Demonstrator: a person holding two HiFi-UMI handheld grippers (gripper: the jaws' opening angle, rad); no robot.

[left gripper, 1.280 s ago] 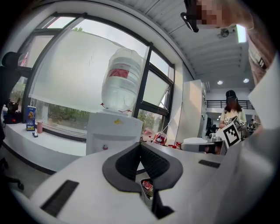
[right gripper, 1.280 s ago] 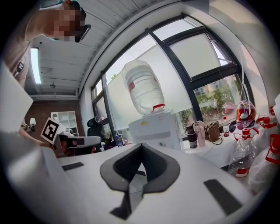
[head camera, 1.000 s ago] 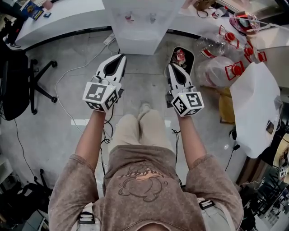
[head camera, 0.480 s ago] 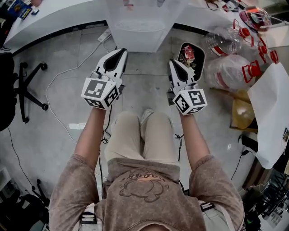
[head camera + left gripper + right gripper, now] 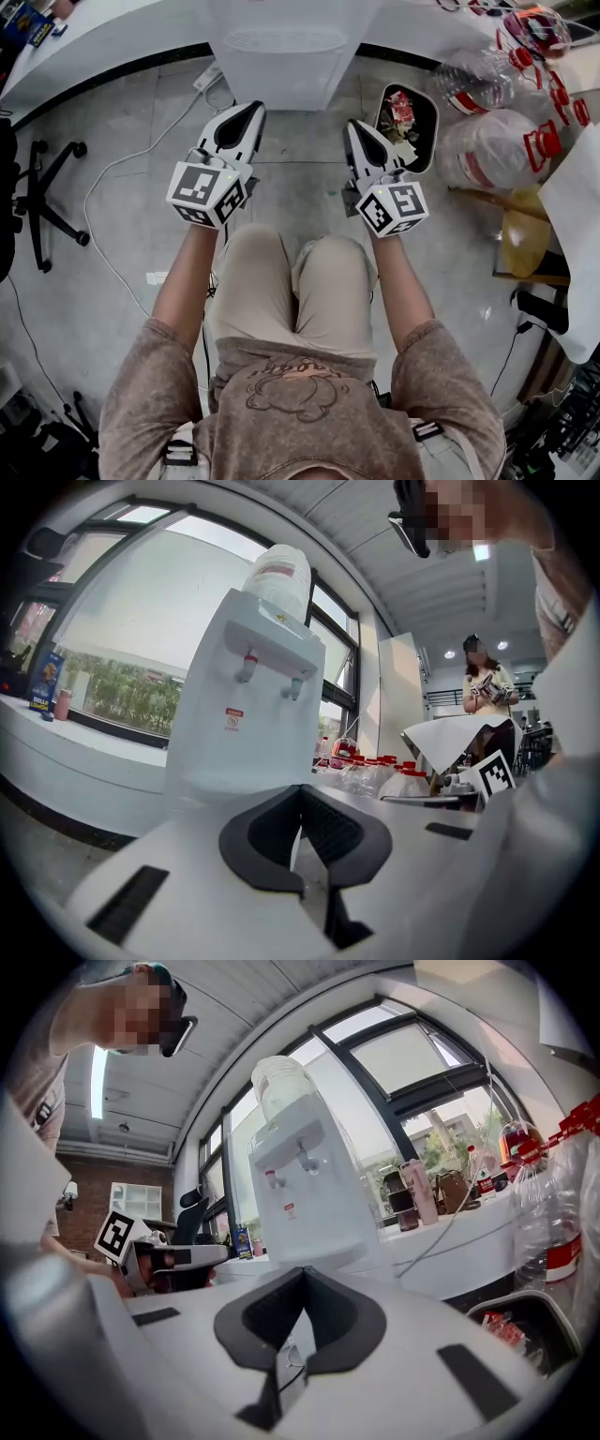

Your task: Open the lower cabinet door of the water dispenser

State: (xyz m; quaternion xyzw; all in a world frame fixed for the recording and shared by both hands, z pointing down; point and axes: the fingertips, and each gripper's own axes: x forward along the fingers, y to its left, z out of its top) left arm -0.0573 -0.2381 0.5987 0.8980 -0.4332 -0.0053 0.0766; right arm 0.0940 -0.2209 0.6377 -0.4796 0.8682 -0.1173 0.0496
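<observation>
- 1 dispenser (image 5: 286, 56) stood at the far middle of the floor, against the curved counter (image 5: 112, 37), with 1 bottle (image 5: 278, 574) on top and 2 taps (image 5: 248, 666).
- It was upright, its long axis vertical. The lower door should sit low on the near face, but no view showed it: both gripper views had their own bodies across that part.
- The left gripper (image 5: 251, 108) had its jaws together on nothing.
- The right gripper (image 5: 352, 125) was likewise closed and empty.
- Both grippers pointed level at the dispenser, which lay straight ahead and between them: slightly right of the left gripper, slightly left of the right one.
- Neither hand looked clearly nearer; both tips were near the cabinet's near face, not touching.
- 1 bin (image 5: 412, 117) sat just right of the dispenser, beyond the right gripper.
</observation>
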